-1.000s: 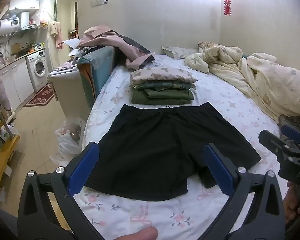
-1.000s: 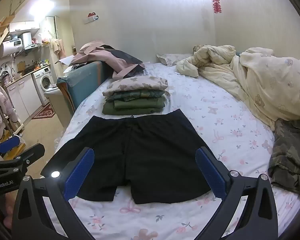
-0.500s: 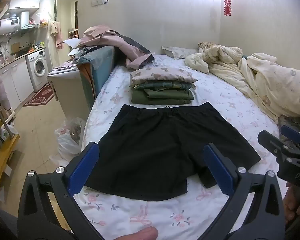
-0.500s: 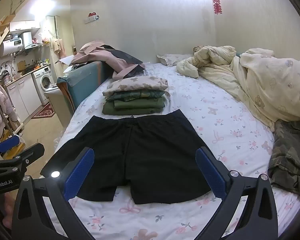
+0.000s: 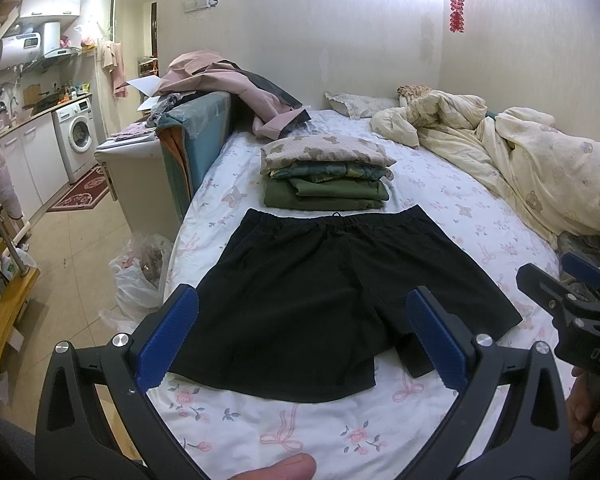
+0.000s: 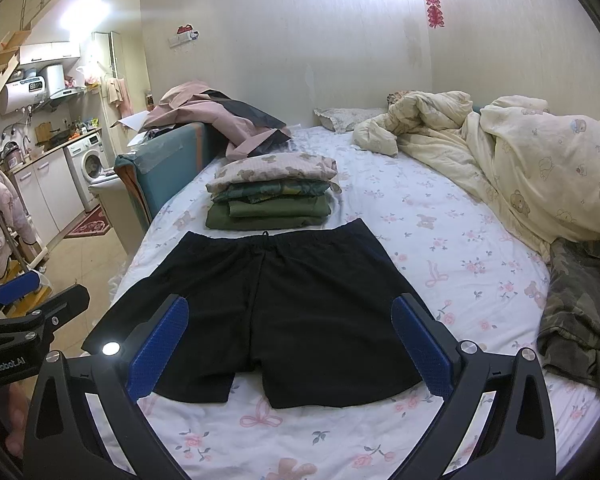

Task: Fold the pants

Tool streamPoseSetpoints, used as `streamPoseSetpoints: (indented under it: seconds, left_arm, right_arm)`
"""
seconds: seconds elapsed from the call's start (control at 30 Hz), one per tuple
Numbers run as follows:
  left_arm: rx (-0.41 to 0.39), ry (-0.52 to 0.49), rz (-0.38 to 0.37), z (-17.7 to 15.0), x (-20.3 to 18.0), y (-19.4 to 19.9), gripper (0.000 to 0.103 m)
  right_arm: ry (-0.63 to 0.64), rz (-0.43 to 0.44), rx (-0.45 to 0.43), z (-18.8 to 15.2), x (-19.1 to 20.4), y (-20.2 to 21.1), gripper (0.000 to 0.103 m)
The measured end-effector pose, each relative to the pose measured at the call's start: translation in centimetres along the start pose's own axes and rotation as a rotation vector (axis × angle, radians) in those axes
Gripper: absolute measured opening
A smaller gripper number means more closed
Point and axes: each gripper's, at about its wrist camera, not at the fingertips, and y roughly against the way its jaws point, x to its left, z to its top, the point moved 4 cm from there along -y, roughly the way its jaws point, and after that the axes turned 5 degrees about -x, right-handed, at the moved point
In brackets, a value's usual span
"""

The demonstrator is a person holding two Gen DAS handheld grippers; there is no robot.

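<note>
My left tongs (image 5: 302, 342) are spread wide with nothing between them, and my right tongs (image 6: 290, 350) are spread the same way, both hanging over the near hem of the black shorts (image 5: 332, 300). The shorts lie flat in the middle of the frame on the flowered bed sheet (image 5: 440, 196), waistband toward the top, leg openings toward the bottom, not yet folded. I judge the main risk to be a poor pinch: the fabric is thin and lies flat on a soft mattress, so I could catch the sheet along with the shorts, or take only the top layer, and the fold would drag and skew. In the left view the right leg's hem looks turned under at the lower right, so a fold made now could trap that crease. The stack of folded clothes (image 5: 326, 178) sits just above the waistband, nearly touching it, and a careless sweep could knock it askew. The camouflage garment (image 6: 580, 312) at the right edge of the frame lies well apart. For containers, I see only a plastic bag (image 5: 140, 276) on the floor at the left; something is in it, but I cannot tell what.
</note>
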Motion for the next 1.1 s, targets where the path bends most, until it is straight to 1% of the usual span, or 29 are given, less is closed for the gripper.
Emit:
streamPoseSetpoints:
  seconds: [0.37, 0.53, 0.63, 0.83, 1.1]
  left_arm:
    - [-0.005, -0.003, 0.003, -0.03, 0.26, 0.13, 0.103]
    - [-0.005, 0.000, 0.006, 0.74, 0.59, 0.53, 0.103]
    - [-0.002, 0.002, 0.004, 0.67, 0.61, 0.60, 0.103]
    - [0.006, 0.009, 0.005, 0.13, 0.57, 0.30, 0.103]
    - [0.004, 0.004, 0.005, 0.21, 0.66, 0.13, 0.103]
  right_arm:
    - [0.001, -0.001, 0.004, -0.01, 0.11, -0.03, 0.103]
    - [-0.002, -0.007, 0.011, -0.01, 0.37, 0.09, 0.103]
    - [-0.001, -0.009, 0.012, -0.41, -0.12, -0.42, 0.103]
    - [-0.007, -0.008, 0.014, -0.33, -0.02, -0.50, 0.103]
    - [0.008, -0.002, 0.011, -0.25, 0.33, -0.41, 0.103]
